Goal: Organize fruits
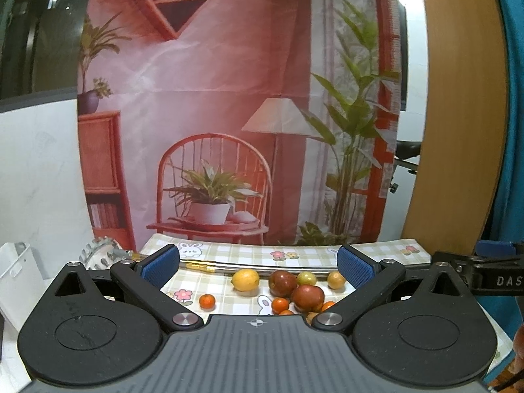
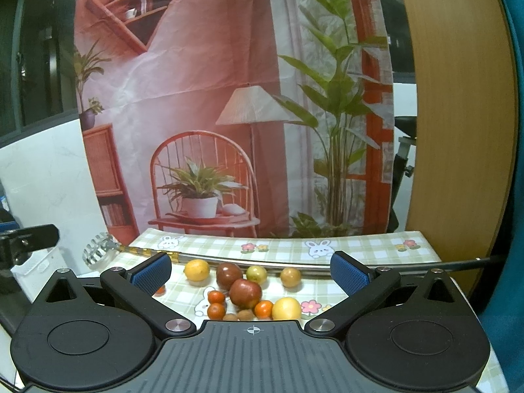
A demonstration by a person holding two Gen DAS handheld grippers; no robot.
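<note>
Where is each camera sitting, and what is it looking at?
Left wrist: sits on the left hand-held gripper, open, facing the fruits and the backdrop; the right hand-held gripper pokes in at the right edge.
Right wrist: sits on the right hand-held gripper, open, facing the same way; the left one shows at the left edge.
Shared: fruits, checked cloth, backdrop.

Soft, even indoor light; sharp centre, strong fisheye bending at edges.

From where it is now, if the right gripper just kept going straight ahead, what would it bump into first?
Probably the fruit. The right gripper is open and empty, and the two red apples lie almost dead ahead on the checked tablecloth. Depth is hard to judge, so it might pass above them.
</note>
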